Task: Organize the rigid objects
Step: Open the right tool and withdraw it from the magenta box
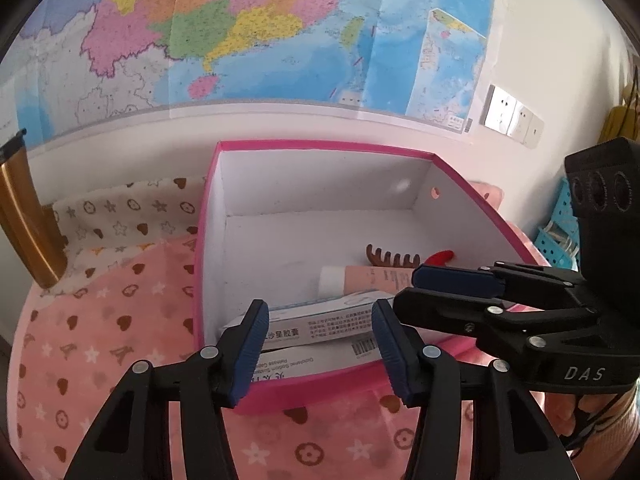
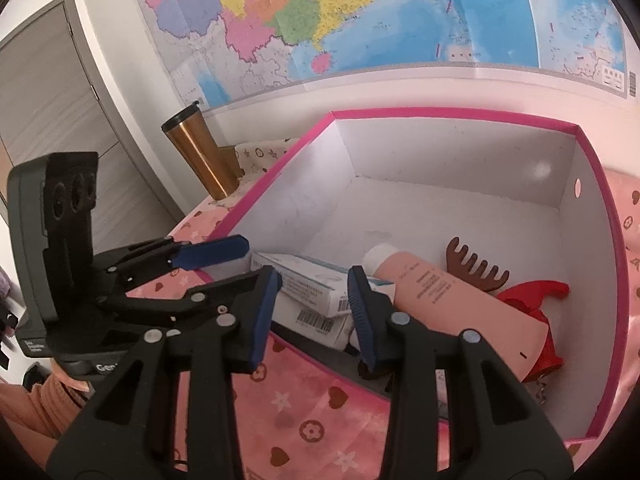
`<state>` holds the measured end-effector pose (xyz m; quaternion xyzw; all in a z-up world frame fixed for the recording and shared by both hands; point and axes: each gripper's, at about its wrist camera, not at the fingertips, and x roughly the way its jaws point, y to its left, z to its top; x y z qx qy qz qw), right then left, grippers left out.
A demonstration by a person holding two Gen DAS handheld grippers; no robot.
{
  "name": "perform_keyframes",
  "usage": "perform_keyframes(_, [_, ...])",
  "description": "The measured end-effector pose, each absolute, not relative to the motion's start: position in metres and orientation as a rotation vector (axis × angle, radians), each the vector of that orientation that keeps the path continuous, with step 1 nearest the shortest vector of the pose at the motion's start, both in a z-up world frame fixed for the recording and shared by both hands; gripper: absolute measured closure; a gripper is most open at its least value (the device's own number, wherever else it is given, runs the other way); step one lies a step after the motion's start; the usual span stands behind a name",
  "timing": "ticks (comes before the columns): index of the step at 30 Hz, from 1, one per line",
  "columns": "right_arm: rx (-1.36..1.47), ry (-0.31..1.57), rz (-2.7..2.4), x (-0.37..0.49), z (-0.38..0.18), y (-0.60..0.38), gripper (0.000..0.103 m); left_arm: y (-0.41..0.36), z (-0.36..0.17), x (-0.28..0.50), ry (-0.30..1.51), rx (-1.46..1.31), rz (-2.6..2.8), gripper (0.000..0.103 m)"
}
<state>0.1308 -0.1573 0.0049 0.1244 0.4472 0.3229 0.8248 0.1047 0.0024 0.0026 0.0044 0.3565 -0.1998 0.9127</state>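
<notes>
Box: a pink-edged box (image 1: 320,148) with white inner walls was seen at frame centre in both views, standing on a pink patterned cloth (image 1: 100,340).
Contents: two white cartons (image 2: 308,280) were stacked at the near wall; a pink tube (image 2: 452,300), a brown comb (image 2: 476,268) and a red object (image 2: 536,292) were grouped in the lower right of the box.
Hidden parts: the lower carton was largely covered by the upper one; the red object was partly masked by the tube and could not be identified.
Left gripper (image 1: 318,344): its jaws were set apart, just before the near wall, with nothing clamped.
Right gripper (image 2: 314,312): its jaws were likewise parted and empty, above the near rim.
Background: a gold tumbler (image 2: 200,152) was cut off at the left edge of the left view; a wall map (image 1: 240,28) was truncated at the top.
</notes>
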Motion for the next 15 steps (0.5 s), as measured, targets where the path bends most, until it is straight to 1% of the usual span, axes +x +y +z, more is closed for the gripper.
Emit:
perform_keyframes(3, [0.265,0.948,0.685,0.127,0.006,-0.16,0.063,0.001,0.005,0.099,0.717,0.02,-0.403,0.046])
perform_keyframes(5, [0.258,0.94,0.678,0.123,0.008,-0.161,0.063,0.001,0.006,0.095,0.709,0.016,-0.402,0.043])
perform_keyframes(7, [0.245,0.924,0.669,0.117,0.012,-0.163,0.063,0.001,0.007,0.09,0.696,0.018,-0.394,0.036])
perform_keyframes(8, [0.239,0.918,0.664,0.114,0.013,-0.164,0.063,0.001,0.009,0.086,0.688,0.016,-0.392,0.034])
perform_keyframes(10, [0.227,0.898,0.655,0.106,0.017,-0.168,0.062,0.002,0.01,0.079,0.68,0.009,-0.393,0.025])
perform_keyframes(11, [0.221,0.889,0.65,0.1,0.02,-0.17,0.061,0.002,0.01,0.075,0.677,0.008,-0.394,0.023])
perform_keyframes(12, [0.215,0.881,0.645,0.096,0.021,-0.172,0.058,0.002,0.01,0.071,0.673,0.008,-0.397,0.02])
perform_keyframes(13, [0.208,0.874,0.635,0.092,0.022,-0.174,0.051,0.002,0.011,0.067,0.666,0.011,-0.397,0.018])
perform_keyframes(15, [0.188,0.856,0.603,0.081,0.025,-0.18,0.043,0.001,0.011,0.058,0.66,0.015,-0.397,0.014])
